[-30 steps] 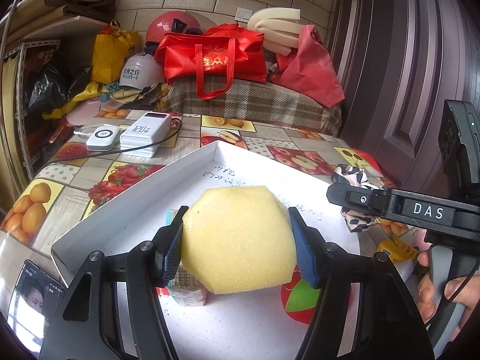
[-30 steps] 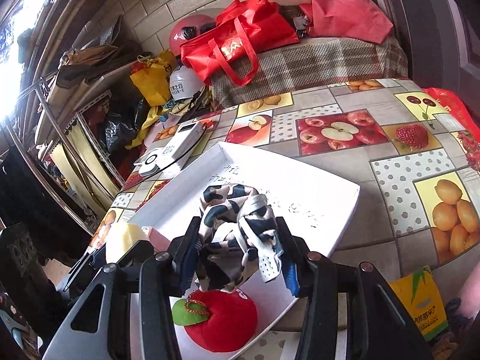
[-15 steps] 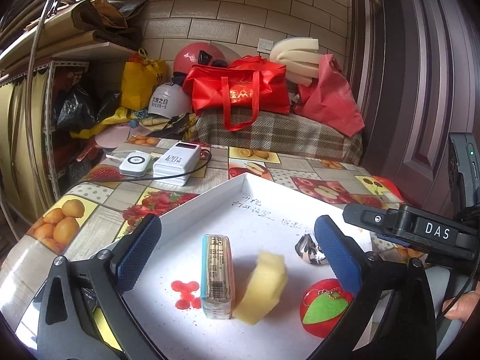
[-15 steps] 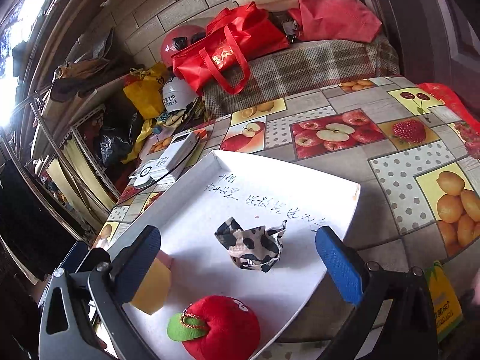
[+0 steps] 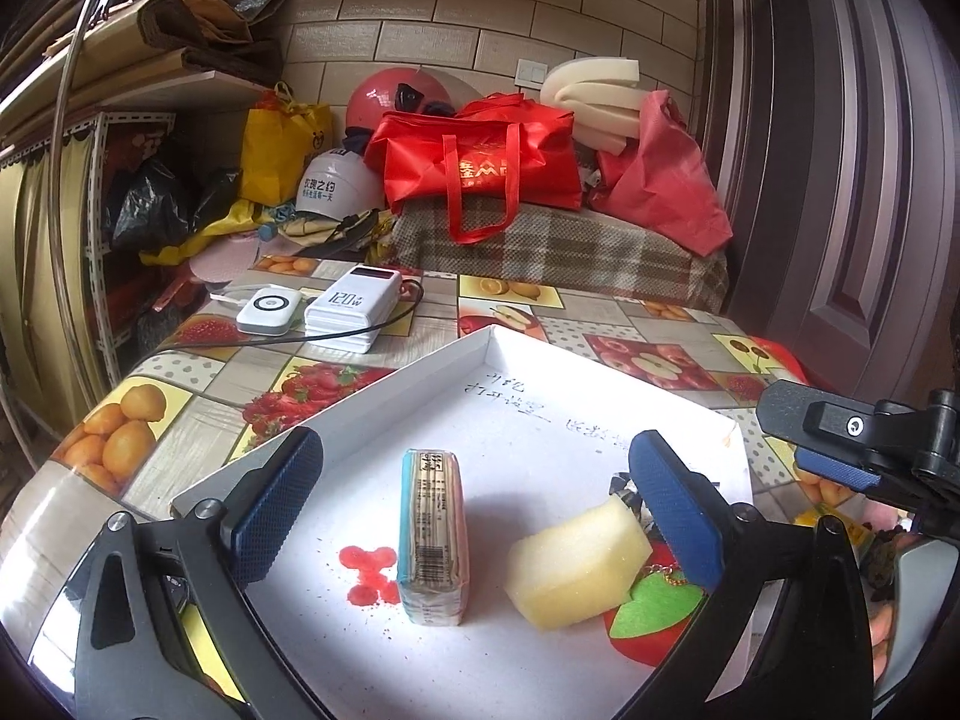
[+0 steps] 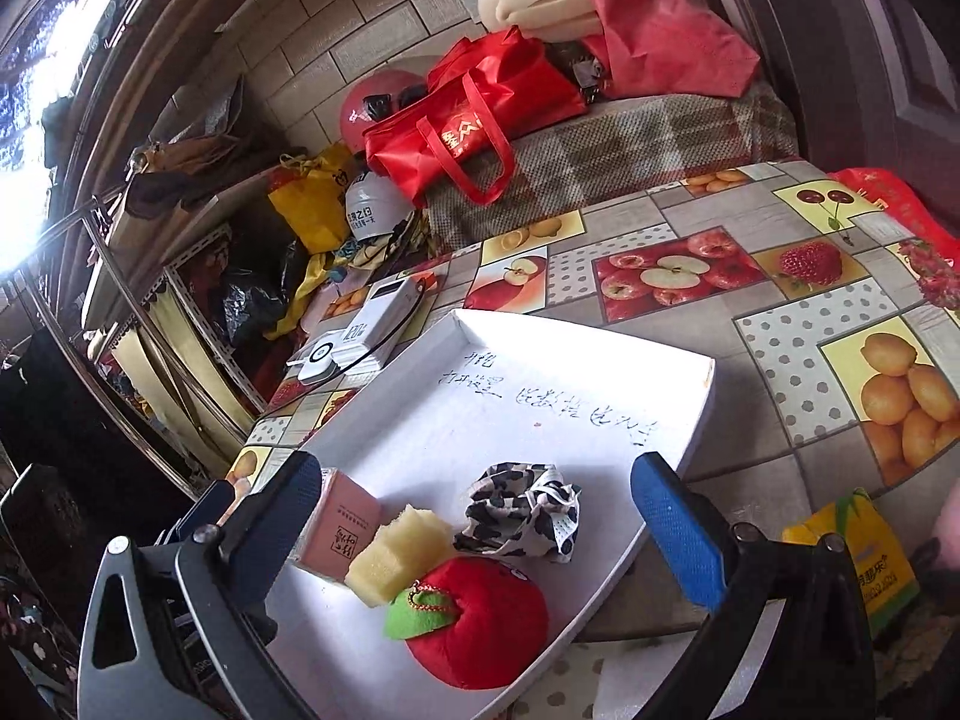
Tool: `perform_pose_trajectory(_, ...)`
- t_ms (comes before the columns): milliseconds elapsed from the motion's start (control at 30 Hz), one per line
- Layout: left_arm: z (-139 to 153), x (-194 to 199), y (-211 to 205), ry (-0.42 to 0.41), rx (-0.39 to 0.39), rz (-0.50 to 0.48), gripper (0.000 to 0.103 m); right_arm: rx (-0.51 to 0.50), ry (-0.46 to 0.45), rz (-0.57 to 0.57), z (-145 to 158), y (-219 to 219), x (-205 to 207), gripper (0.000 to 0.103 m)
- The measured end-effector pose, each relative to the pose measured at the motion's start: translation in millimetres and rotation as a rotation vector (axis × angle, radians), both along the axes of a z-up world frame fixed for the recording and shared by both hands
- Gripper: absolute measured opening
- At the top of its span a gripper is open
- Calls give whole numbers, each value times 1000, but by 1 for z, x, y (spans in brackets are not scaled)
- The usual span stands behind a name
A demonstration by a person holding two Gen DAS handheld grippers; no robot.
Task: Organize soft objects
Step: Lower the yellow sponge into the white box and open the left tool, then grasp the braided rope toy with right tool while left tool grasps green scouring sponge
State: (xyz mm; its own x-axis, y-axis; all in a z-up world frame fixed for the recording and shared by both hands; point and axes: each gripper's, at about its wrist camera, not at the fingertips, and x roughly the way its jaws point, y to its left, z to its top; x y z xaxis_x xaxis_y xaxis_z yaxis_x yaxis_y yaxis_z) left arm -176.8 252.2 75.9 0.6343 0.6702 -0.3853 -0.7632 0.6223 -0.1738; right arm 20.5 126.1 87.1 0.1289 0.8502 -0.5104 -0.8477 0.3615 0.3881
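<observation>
Both sets of fingers have just sprung wide, empty: left gripper (image 5: 474, 504) let the sponge (image 5: 577, 564) drop, right gripper (image 6: 474, 516) the cloth (image 6: 523, 510). Both now lie in the tray (image 6: 576, 372) beside the apple (image 6: 480, 621) on the worktop (image 6: 774, 360); sorting looks nearly finished.

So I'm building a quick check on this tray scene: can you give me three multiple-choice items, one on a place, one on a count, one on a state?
1. Where does the yellow sponge lie?
A. On the tablecloth
B. In the white tray, between the tissue pack and the plush apple
C. On the power bank

2. How many items lie in the tray?
A. Two
B. Four
C. Six

3. How do the grippers stand?
A. Both open, holding nothing
B. Both clamped on items
C. Only the left open

Answers: 1 B, the sponge sits inside the tray; 2 B, pack, sponge, apple and patterned cloth; 3 A, left gripper and right gripper gape wide with nothing touching their pads.
</observation>
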Motion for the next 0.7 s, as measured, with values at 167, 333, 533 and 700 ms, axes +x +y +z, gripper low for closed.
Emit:
perform_pose_trajectory(167,5,2,-15,-25,35,-51,103,63,-54,-1,8,-33,-5,103)
perform_pose_trajectory(333,14,5,-37,-53,84,-123,103,179,-90,-22,15,-88,7,103)
perform_pose_trajectory(533,17,17,-66,-65,92,-273,103,171,-215,-165,17,-154,35,103)
perform_pose_trajectory(700,5,49,-99,27,18,-500,103,10,-192,-237,-2,-186,62,103)
